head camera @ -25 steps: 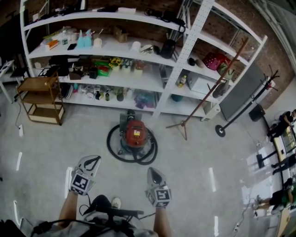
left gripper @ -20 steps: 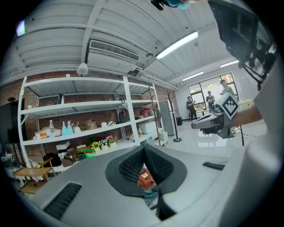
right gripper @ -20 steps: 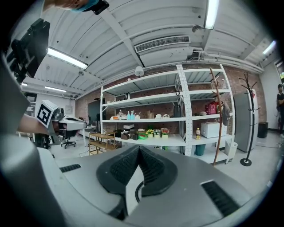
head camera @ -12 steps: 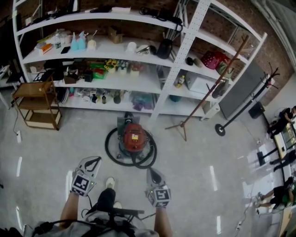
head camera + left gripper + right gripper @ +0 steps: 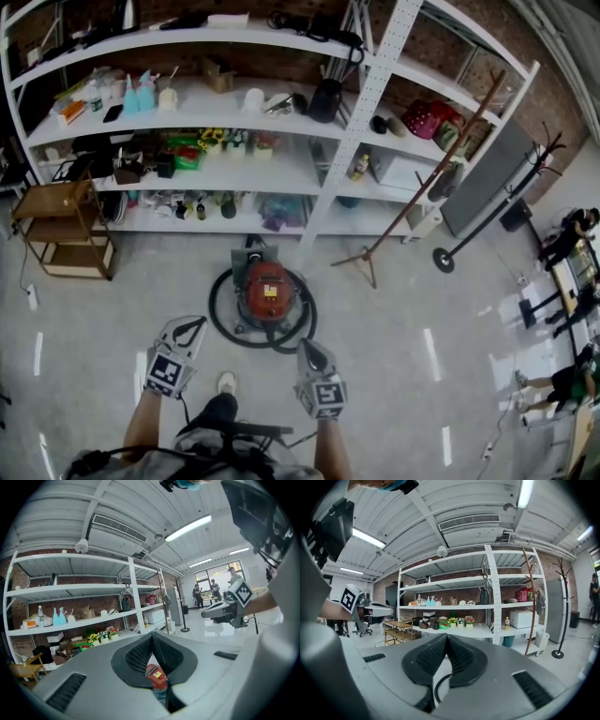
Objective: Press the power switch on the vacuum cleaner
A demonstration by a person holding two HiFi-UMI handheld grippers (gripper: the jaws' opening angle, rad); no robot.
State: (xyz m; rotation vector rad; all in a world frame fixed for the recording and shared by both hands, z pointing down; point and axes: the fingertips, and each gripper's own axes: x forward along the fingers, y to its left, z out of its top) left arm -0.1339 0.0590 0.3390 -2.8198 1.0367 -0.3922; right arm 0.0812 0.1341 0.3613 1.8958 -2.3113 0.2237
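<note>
The red canister vacuum cleaner (image 5: 267, 289) sits on the pale grey floor (image 5: 394, 375) ahead of you, between your hand-held grippers and the white metal shelving (image 5: 370, 103). Its long axis runs away from you toward the shelves, with the red dome at the near end and a darker grey part at the far end. A black hose (image 5: 225, 323) coils round it. Your left hand-held gripper (image 5: 190, 323) and right hand-held gripper (image 5: 310, 348) hover well short of it, each with its jaws together on nothing.
</note>
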